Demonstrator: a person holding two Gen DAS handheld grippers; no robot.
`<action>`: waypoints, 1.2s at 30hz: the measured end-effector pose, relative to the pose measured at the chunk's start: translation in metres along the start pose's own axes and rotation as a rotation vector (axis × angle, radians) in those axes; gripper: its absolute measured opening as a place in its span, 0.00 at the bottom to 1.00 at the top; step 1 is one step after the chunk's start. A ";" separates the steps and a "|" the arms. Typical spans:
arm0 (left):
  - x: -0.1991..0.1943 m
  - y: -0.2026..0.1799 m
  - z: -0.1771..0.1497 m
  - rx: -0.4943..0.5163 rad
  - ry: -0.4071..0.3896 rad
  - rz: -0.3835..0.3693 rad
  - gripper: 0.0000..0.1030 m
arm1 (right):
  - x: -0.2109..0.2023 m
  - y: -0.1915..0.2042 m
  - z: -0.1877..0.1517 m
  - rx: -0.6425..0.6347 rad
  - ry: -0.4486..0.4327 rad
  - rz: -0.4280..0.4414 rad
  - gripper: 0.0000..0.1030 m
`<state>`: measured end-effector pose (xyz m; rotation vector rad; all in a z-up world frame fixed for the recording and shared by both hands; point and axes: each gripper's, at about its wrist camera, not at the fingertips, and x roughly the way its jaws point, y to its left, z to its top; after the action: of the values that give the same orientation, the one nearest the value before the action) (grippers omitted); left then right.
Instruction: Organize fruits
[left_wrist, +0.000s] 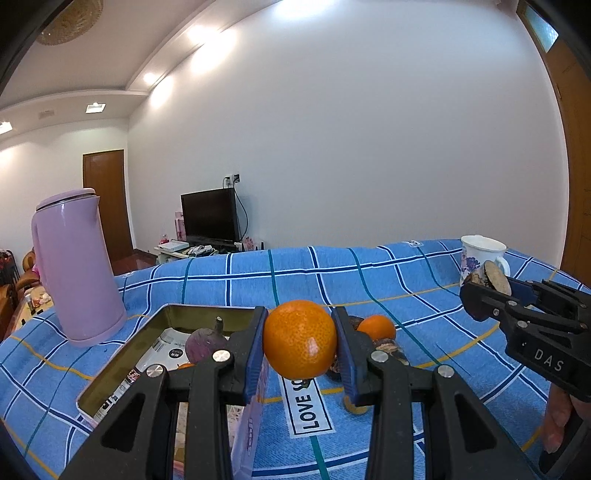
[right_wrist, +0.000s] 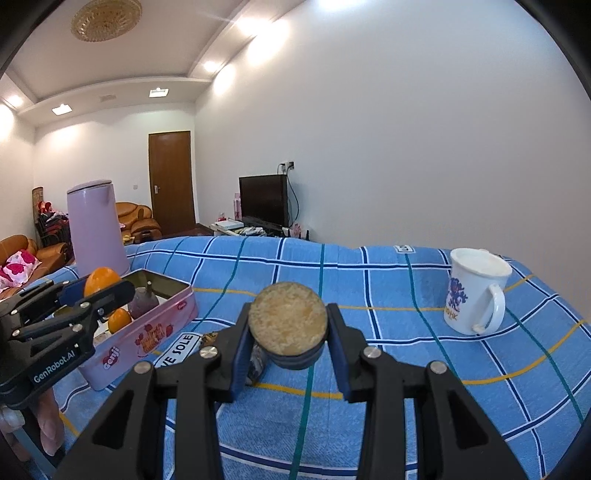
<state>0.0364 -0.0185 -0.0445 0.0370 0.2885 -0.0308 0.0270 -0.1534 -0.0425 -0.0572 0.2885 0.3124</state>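
A: Left wrist view: the left gripper (left_wrist: 300, 341) clamps an orange (left_wrist: 300, 339) between its blue pads, raised above the blue checked cloth (left_wrist: 369, 280), just right of the pink tin (left_wrist: 122, 354).

B: And inside the tin?

A: A purple fig (left_wrist: 205, 344) lies on printed paper. A second orange (left_wrist: 376, 326) sits on the cloth beyond, beside dark fruit.

B: The other hand?

A: The right gripper (right_wrist: 288, 328) grips a halved fruit (right_wrist: 287, 318), cut face toward the camera, held above the cloth. A white mug (right_wrist: 476, 291) stands to its right; a lilac jug (right_wrist: 96, 229) stands behind the tin.
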 end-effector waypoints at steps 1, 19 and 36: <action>0.000 0.000 0.000 -0.001 -0.001 0.001 0.36 | -0.001 0.000 0.000 -0.001 -0.004 -0.001 0.39; 0.005 0.010 0.000 -0.027 0.031 0.054 0.36 | 0.001 0.015 0.001 -0.028 0.002 0.031 0.39; 0.009 0.040 -0.004 -0.046 0.088 0.118 0.36 | 0.012 0.046 0.002 -0.061 0.044 0.086 0.39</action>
<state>0.0451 0.0210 -0.0491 0.0097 0.3743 0.0950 0.0245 -0.1055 -0.0444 -0.1120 0.3254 0.4055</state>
